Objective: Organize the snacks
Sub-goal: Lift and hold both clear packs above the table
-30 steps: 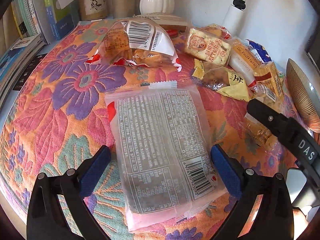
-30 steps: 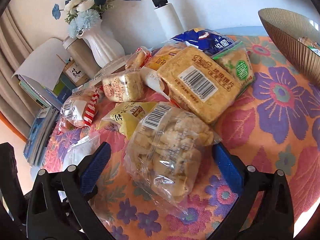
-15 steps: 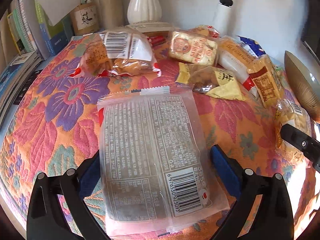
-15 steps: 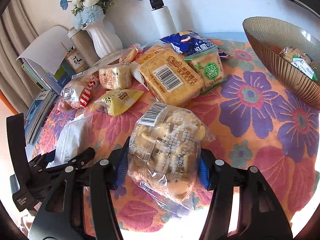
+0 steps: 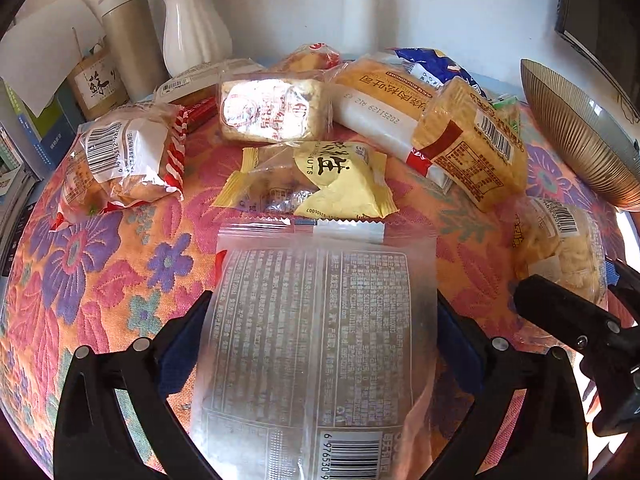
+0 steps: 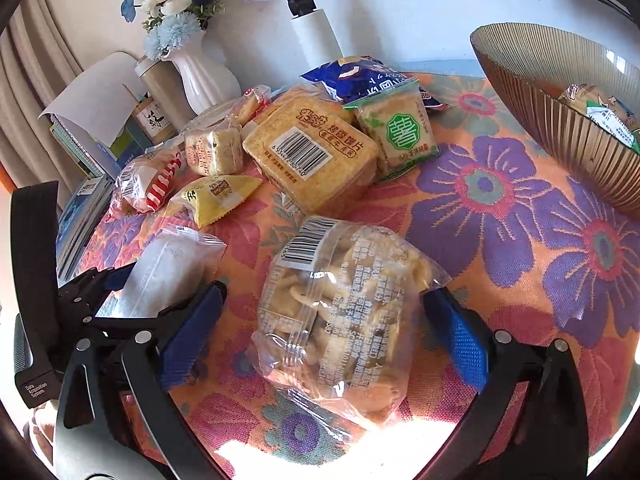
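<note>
Looking through the left wrist camera, I see my left gripper (image 5: 320,344) with its blue pads against both sides of a clear flat packet (image 5: 316,340) with printed text and a barcode, so it is clamped on it. Beyond the packet, a yellow nut packet (image 5: 340,180) lies on the flowered tablecloth (image 5: 80,260). Behind it, toward the far edge of the table, are a red-striped bag (image 5: 128,156), a square cake packet (image 5: 272,112) and a block of toast slices (image 5: 472,148). The white vase (image 5: 192,28) stands at the far edge, and the ribbed bowl (image 5: 580,136) is at the right edge.

Through the right wrist camera, my right gripper (image 6: 324,324) has the clear bag of pastries (image 6: 344,312) between its fingers. The right pad touches the bag; the left pad stands apart from it, so I judge the jaws spread and not clamped. The bag rests on the cloth near the table's near edge. The left gripper with its flat packet (image 6: 168,268) is just beside it, on the left. A green-labelled chips packet (image 6: 400,132) lies farther back, and the bowl (image 6: 560,92) at the far right corner has a snack inside.
</note>
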A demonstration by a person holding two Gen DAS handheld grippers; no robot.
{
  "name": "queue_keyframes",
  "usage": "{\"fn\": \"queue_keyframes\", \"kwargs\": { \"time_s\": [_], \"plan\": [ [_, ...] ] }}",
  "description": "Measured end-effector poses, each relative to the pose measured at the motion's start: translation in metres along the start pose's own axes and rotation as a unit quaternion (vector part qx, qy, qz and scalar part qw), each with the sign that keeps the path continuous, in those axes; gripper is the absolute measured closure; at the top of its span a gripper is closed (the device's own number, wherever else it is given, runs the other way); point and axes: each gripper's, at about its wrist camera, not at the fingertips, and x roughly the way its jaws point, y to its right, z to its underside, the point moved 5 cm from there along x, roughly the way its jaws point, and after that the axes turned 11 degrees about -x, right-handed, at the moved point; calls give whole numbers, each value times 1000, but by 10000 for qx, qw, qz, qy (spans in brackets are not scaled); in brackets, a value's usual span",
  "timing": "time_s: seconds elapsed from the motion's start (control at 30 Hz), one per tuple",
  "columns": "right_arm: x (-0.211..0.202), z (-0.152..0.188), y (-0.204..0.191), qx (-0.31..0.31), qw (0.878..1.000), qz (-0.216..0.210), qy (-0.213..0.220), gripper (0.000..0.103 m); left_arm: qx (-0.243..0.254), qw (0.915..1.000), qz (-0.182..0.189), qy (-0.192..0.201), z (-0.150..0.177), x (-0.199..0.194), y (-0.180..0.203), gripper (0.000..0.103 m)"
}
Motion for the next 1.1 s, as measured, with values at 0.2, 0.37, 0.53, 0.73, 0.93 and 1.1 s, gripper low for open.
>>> {"fn": "queue_keyframes", "kwargs": {
  "time_s": [0.2,0.37,0.53,0.73,0.93,1.1],
  "plan": [
    [0,0,-2,-54,10000,73,-36,3,-43,10000,15,0,0,-1,-2,5],
    [0,0,-1,-9,10000,58,0,3,-33,10000,-7,5,-1,0,-4,5],
    [0,-1,-1,-6,10000,51,6,3,-30,10000,0,3,-1,0,-4,5],
    [0,-1,-1,-4,10000,50,7,3,-30,10000,-3,5,-1,0,-4,5],
    [0,-1,-1,-3,10000,49,8,3,-29,10000,-1,5,-1,0,-5,5],
    [0,-1,-1,-3,10000,50,8,3,-29,10000,-1,6,-1,0,-4,5]
  ]
}}
